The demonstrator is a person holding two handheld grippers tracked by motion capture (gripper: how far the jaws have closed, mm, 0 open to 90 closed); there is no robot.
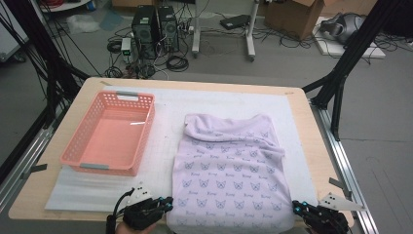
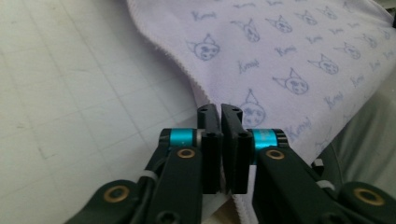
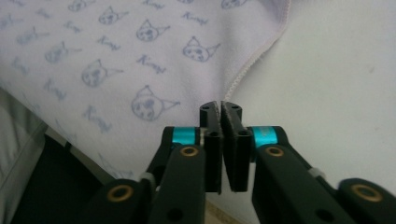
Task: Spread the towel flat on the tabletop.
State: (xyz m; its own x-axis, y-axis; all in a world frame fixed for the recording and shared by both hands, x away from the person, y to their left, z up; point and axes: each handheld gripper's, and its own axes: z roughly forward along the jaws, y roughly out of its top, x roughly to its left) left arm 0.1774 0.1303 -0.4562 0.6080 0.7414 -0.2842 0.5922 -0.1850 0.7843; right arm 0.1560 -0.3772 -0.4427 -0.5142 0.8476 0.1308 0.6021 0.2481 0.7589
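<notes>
Item: lilac cat-print garment (image 1: 229,170), spread flat, its near hem overhanging the table edge. Left gripper (image 2: 219,111), jaws pressed together on the hem's left corner; right gripper (image 3: 220,107), jaws pinched on the right corner. Both corners are likely held for a lift or fold. Pink basket (image 1: 78,146), ahead-left of the left gripper, empty.

towel's (image 1: 229,170) near hem cut off by the frame's bottom edge, print lettering unreadable
</notes>
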